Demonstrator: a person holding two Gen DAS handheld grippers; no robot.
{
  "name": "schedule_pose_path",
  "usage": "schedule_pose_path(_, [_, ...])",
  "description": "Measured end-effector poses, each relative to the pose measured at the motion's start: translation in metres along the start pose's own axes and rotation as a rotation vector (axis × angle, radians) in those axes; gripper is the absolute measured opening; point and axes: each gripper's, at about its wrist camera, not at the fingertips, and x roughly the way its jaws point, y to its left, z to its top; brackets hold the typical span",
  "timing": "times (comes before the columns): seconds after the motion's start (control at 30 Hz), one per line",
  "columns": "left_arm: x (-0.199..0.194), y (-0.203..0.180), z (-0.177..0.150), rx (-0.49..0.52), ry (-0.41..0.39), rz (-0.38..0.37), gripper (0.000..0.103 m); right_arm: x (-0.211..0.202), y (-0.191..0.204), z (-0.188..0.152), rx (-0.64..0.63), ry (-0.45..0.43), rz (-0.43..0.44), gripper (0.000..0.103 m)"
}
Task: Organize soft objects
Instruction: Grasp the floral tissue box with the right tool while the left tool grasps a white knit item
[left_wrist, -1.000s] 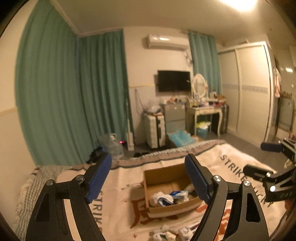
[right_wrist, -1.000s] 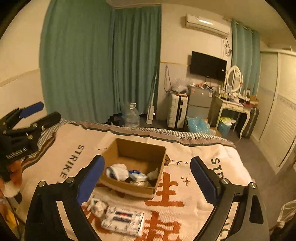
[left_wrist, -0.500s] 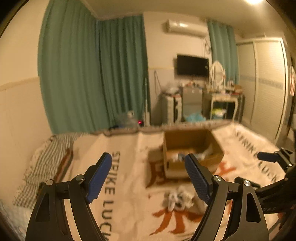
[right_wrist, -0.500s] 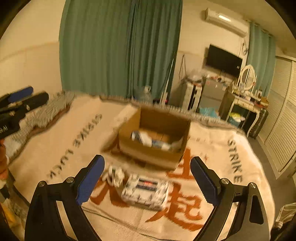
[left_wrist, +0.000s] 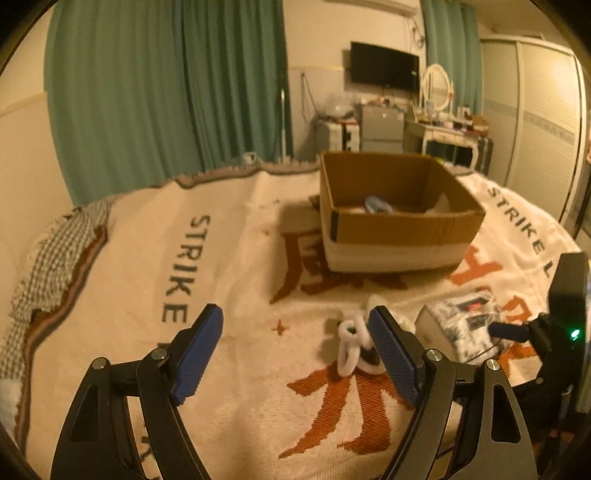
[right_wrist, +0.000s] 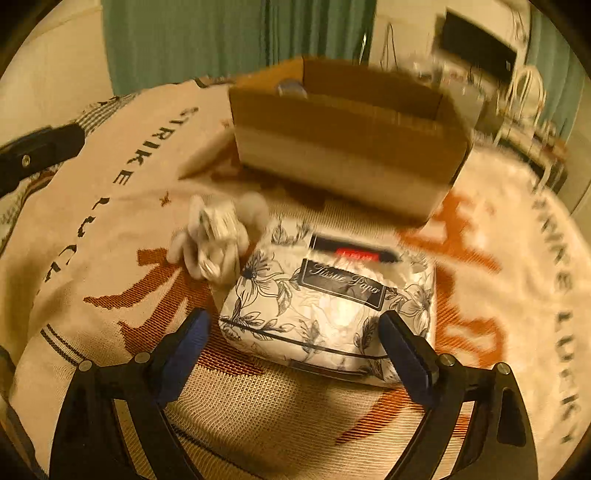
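Observation:
A floral tissue paper pack (right_wrist: 332, 299) lies on the bed blanket (right_wrist: 110, 229), with its near end between the open jaws of my right gripper (right_wrist: 295, 354). It also shows in the left wrist view (left_wrist: 461, 325). A small white soft toy (right_wrist: 218, 236) lies just left of the pack; in the left wrist view the toy (left_wrist: 354, 343) sits by the right finger of my open, empty left gripper (left_wrist: 295, 354). An open cardboard box (left_wrist: 395, 214) with soft items inside stands behind them, and it also shows in the right wrist view (right_wrist: 347, 147).
The blanket (left_wrist: 147, 295) covers the bed and bears large orange characters and "STRIKE LUCKY" text. Green curtains (left_wrist: 155, 92), a dresser, a TV and a wardrobe stand beyond the bed. My right gripper (left_wrist: 546, 332) shows at the right edge of the left wrist view.
Both grippers have dropped low and moved forward over the blanket. My right gripper now straddles the near end of the tissue pack. My left gripper has come down beside the white toy.

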Motion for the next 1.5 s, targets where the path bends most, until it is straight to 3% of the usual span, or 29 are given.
schedule_pose_path(0.27, [0.029,-0.025,-0.014,0.062,0.077,-0.057,0.082,0.014,-0.007,-0.003,0.004,0.009,-0.003,0.088])
schedule_pose_path(0.37, [0.037,-0.03,-0.019,0.059,0.117,-0.086,0.08,0.012,-0.013,-0.006,0.026,-0.016,-0.006,0.08])
schedule_pose_path(0.47, [0.037,-0.033,-0.024,0.048,0.148,-0.102,0.08,0.002,-0.018,-0.007,0.04,-0.049,-0.009,0.067])
schedule_pose_path(0.53, [0.035,-0.036,-0.024,0.052,0.16,-0.11,0.079,-0.011,-0.019,-0.006,0.044,-0.087,-0.006,0.052])
schedule_pose_path(0.57, [0.033,-0.039,-0.024,0.057,0.158,-0.122,0.078,-0.018,-0.021,-0.006,0.055,-0.107,-0.001,0.051])
schedule_pose_path(0.63, [0.031,-0.046,-0.022,0.074,0.152,-0.134,0.067,-0.028,-0.028,-0.005,0.084,-0.133,0.018,0.046])
schedule_pose_path(0.77, [0.035,-0.063,-0.018,0.109,0.148,-0.156,0.065,-0.05,-0.042,0.002,0.093,-0.189,-0.016,0.045])
schedule_pose_path(0.9, [0.053,-0.079,-0.013,0.157,0.158,-0.171,0.054,-0.063,-0.057,0.008,0.098,-0.211,-0.059,0.045])
schedule_pose_path(1.03, [0.076,-0.079,-0.007,0.17,0.172,-0.191,0.051,-0.064,-0.072,0.008,0.131,-0.217,-0.048,0.045])
schedule_pose_path(1.1, [0.084,-0.081,-0.008,0.188,0.189,-0.189,0.032,-0.063,-0.074,0.007,0.137,-0.22,-0.044,0.045])
schedule_pose_path(1.3, [0.081,-0.082,-0.011,0.23,0.171,-0.187,0.028,-0.058,-0.073,0.005,0.133,-0.213,-0.031,0.045])
schedule_pose_path(1.5, [0.045,-0.074,0.001,0.204,0.113,-0.227,0.028,-0.079,-0.066,0.01,0.117,-0.239,-0.036,0.045])
